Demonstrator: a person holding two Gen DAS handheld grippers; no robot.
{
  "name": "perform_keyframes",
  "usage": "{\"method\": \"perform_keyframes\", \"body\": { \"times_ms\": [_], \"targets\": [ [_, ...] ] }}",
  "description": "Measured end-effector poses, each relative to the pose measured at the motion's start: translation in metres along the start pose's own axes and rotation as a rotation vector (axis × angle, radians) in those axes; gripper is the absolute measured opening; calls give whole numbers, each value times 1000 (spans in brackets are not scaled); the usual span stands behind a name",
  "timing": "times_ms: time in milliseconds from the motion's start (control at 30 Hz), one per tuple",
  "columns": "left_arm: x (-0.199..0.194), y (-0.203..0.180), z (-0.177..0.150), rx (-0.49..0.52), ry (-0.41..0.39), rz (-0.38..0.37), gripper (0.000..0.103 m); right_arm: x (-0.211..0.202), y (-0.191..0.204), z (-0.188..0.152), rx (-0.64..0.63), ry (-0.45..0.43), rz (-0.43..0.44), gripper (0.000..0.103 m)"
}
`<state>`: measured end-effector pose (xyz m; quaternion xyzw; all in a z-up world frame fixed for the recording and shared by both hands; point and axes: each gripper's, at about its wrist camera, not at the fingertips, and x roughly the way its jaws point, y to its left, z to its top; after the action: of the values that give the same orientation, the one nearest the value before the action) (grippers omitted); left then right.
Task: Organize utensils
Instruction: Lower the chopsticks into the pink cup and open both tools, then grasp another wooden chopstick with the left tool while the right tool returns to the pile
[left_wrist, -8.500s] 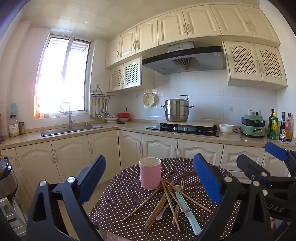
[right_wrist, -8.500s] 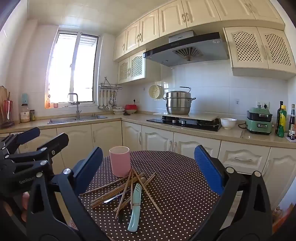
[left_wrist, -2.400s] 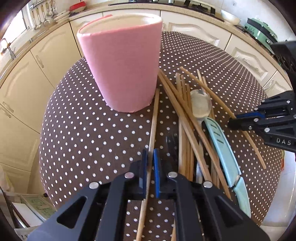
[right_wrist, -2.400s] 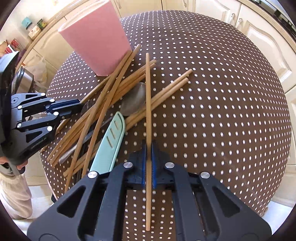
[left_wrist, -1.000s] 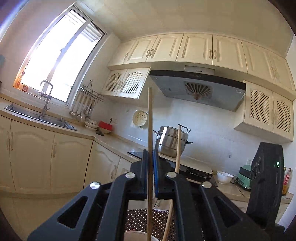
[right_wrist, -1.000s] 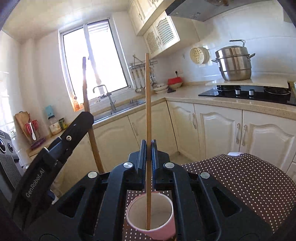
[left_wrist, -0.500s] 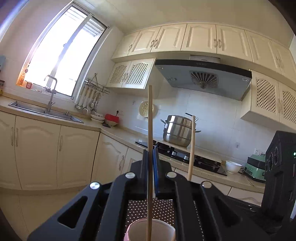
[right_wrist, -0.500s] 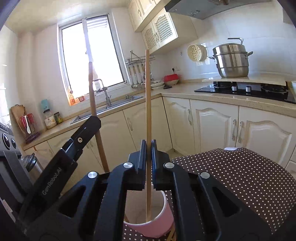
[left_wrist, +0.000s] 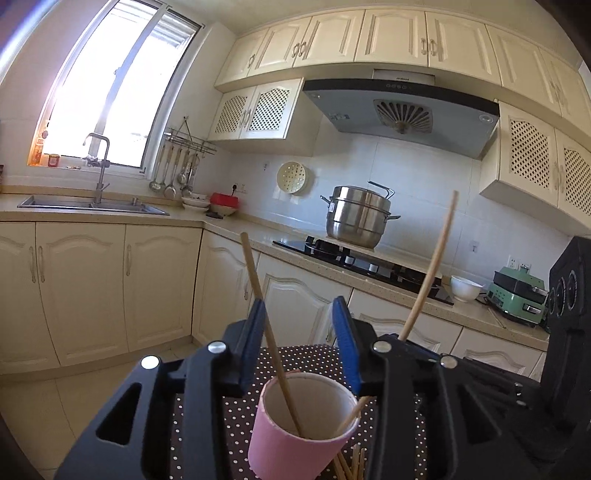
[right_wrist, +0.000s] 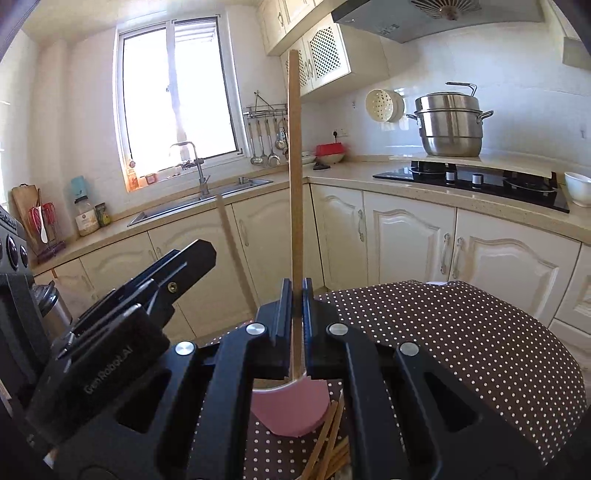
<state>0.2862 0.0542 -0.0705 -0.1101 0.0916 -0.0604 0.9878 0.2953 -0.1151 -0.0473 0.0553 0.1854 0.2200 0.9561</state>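
The left claw (left_wrist: 301, 341) is opening, its wooden chopstick (left_wrist: 271, 339) free inside the pink paper cup (left_wrist: 301, 428). The right claw (right_wrist: 294, 314), clamped on the other chopstick (right_wrist: 294, 184), should release only once the tip is well inside.

One pink cup (left_wrist: 301, 434); two upright chopsticks (left_wrist: 271, 334); two claws (left_wrist: 301, 345).

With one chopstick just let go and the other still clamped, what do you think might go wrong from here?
1. The right tool grips its long wooden chopstick over the pink paper cup; pulling away before opening could tip that light cup.
2. The left tool is opening; its released chopstick leans against one pad and may get dragged out.
3. The loose chopsticks beside the cup could be knocked.
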Motion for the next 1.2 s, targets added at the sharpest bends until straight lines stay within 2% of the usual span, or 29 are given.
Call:
{"method": "perform_keyframes", "body": {
  "times_ms": [300,600,667,733,767,800,833,900,1033,1200],
  "targets": [
    [-16,7,-1,45,45,71,65,-5,11,-11,-32,22,-31,6],
    [-30,8,0,100,90,112,72,-6,17,-15,-29,50,-52,7],
    [-33,8,0,102,96,116,72,-8,18,-15,-23,55,-53,10],
    [-38,9,1,102,98,119,73,-11,18,-15,-15,51,-55,29],
    [-40,10,2,101,98,123,73,-14,17,-15,-10,42,-63,34],
    [-42,11,3,97,99,121,74,-18,16,-15,-5,34,-67,45],
    [-43,11,3,91,104,117,74,-21,15,-15,1,26,-67,50],
    [-47,13,3,85,117,116,75,-27,13,-13,4,20,-68,50],
    [-53,11,2,86,142,101,77,-40,10,-12,5,3,-76,57],
    [-58,4,-4,118,217,67,77,-61,3,-15,4,-1,-92,60]
  ]
}}
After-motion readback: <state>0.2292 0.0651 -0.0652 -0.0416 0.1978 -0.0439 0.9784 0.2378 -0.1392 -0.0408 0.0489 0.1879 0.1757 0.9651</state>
